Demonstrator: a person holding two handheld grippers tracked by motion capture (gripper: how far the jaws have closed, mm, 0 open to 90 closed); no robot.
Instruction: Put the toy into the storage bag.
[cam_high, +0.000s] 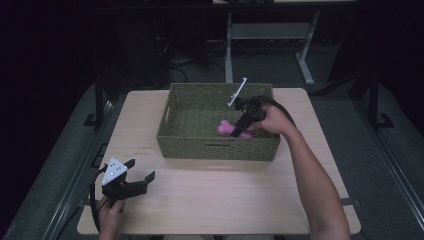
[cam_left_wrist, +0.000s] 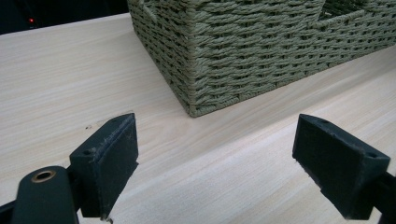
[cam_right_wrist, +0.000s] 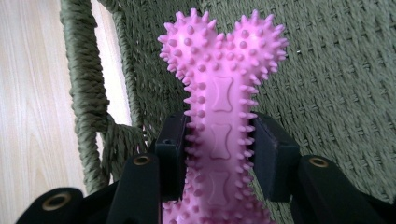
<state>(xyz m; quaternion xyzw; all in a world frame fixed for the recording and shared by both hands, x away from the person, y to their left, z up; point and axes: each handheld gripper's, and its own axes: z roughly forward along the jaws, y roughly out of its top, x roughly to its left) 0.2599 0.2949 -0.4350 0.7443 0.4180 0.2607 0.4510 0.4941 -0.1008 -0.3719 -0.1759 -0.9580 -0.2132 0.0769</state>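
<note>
A woven green basket (cam_high: 218, 145) stands on the far half of a pale wooden table (cam_high: 215, 200), its long front wall facing the person. The right gripper (cam_high: 239, 131) reaches down into the basket's right part, the person's right hand (cam_high: 274, 120) holding it from just above the right rim. Its jaws are clenched on a pink spiky bone toy (cam_right_wrist: 219, 93): in the right gripper view both black pads press on the toy's narrow shaft from either side, and the toy's knobbed head stands clear beyond the pads, with the basket's woven inner wall behind it. In the high view the bone toy (cam_high: 226, 128) shows as a pink shape inside the basket, right of its middle and near the front wall; whether it touches the basket floor cannot be told.

The left gripper (cam_high: 140, 175) sits at the near left of the table, well apart from the basket, held by the left hand (cam_high: 111, 212) at the table's near edge. Its jaws stand wide and released, with nothing between them. In the left gripper view the bare tabletop lies between the pads, and the basket's near left corner (cam_left_wrist: 196, 93) rises beyond them.
</note>
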